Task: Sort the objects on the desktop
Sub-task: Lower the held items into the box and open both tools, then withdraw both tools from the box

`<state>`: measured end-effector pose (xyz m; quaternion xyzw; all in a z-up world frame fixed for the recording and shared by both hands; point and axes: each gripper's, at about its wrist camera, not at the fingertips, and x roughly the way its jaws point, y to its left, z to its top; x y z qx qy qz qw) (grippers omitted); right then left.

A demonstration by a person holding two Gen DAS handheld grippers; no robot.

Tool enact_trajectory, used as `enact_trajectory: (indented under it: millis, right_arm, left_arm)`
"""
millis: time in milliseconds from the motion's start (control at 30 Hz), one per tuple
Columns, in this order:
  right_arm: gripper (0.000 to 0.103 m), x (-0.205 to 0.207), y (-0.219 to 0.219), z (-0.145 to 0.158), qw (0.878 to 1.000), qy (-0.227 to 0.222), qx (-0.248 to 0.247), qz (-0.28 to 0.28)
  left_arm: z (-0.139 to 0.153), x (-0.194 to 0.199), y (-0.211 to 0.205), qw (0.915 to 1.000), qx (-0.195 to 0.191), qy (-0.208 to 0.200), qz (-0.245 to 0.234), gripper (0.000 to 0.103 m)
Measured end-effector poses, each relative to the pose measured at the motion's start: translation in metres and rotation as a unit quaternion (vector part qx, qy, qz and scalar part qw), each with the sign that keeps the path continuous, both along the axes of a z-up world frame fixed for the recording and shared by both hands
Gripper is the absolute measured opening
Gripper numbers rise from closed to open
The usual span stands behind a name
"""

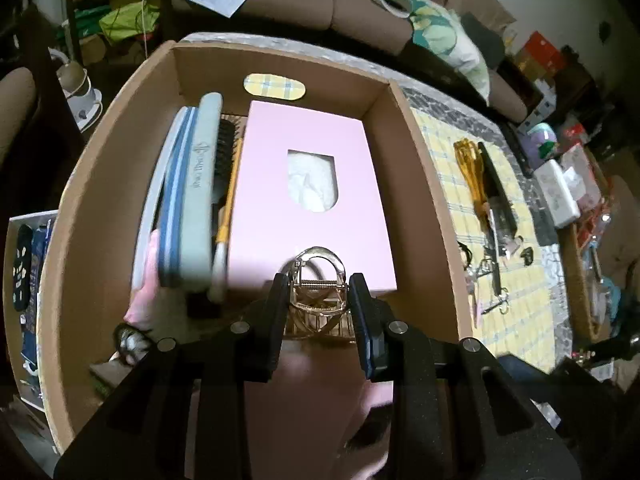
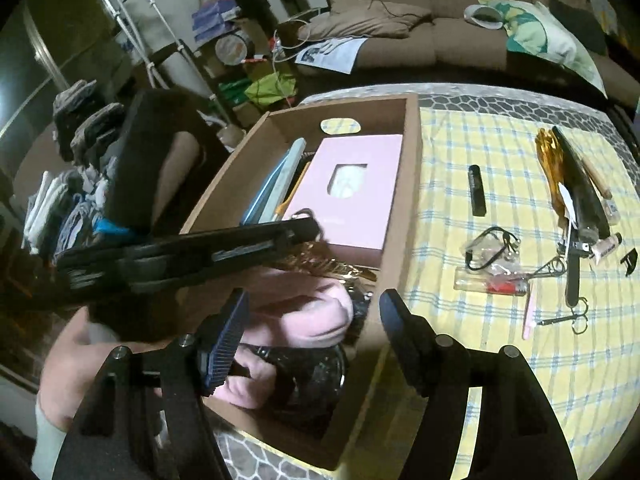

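The left gripper (image 1: 319, 296) is pinching a gold hair claw (image 1: 318, 280) over the cardboard box (image 1: 424, 184) for dropping beside the pink box (image 1: 308, 184), while the right gripper (image 2: 312, 316) is hovering at the near rim, spread and empty.

The left tool (image 1: 319, 296) grips a gold metal hair clip (image 1: 319, 294) between its two black fingers (image 1: 280, 312) above an open cardboard box (image 1: 416, 184) at the left end of the desk (image 1: 516, 320). Inside the box a pink carton (image 1: 272, 200) with a cut-out window lies flat, with nail buffer blocks (image 1: 188, 208) and a dark brush (image 1: 225, 148) stacked along its left side. On the yellow checked cloth (image 1: 452, 184) to the right of the box lie an amber comb (image 1: 472, 172), a black file (image 1: 496, 188) and small scissors (image 1: 498, 304).
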<state>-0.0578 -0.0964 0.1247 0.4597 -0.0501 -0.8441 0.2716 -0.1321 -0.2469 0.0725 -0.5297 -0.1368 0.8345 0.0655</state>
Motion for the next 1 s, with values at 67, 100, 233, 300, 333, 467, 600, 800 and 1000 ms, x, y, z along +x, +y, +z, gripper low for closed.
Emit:
enact_trajectory:
  millis: [67,100,233,300,333,467,600,800,1000]
  right_arm:
    - [0.07,0.0,0.004,0.002,1.0,0.003,-0.001,0.001]
    - [0.07,0.0,0.005,0.003,1.0,0.004,-0.002,0.001]
    - [0.07,0.0,0.012,0.007,1.0,0.009,-0.006,0.001]
    - [0.07,0.0,0.015,0.008,1.0,0.009,-0.007,0.0]
    - [0.07,0.0,0.016,0.008,1.0,0.009,-0.007,0.001]
    - [0.07,-0.001,0.02,0.008,1.0,0.007,-0.003,-0.003]
    - [0.07,0.0,0.024,0.013,1.0,0.012,-0.008,-0.006]
    - [0.08,0.004,0.027,0.024,1.0,0.024,-0.018,-0.009]
    - [0.086,0.007,0.036,0.024,0.999,0.012,-0.031,-0.019]
  left_arm:
    - [-0.004,-0.005,0.002,1.0,-0.004,-0.004,0.003,0.028]
    - [-0.007,-0.009,0.004,0.9999,-0.007,-0.006,0.004,0.028]
    - [-0.009,-0.02,0.007,0.9999,-0.013,0.004,0.01,0.028]
    - [-0.008,-0.024,0.008,0.9998,-0.011,0.01,0.01,0.028]
    - [-0.009,-0.024,0.009,0.9999,-0.011,0.009,0.008,0.028]
    - [-0.008,-0.019,0.009,1.0,-0.001,-0.006,0.003,0.031]
    - [0.014,0.005,-0.007,0.9993,0.028,0.002,0.024,0.047]
    - [0.055,0.044,-0.034,0.9968,0.036,0.05,0.051,0.062]
    - [0.042,0.08,-0.052,0.9968,0.018,0.028,0.073,0.067]
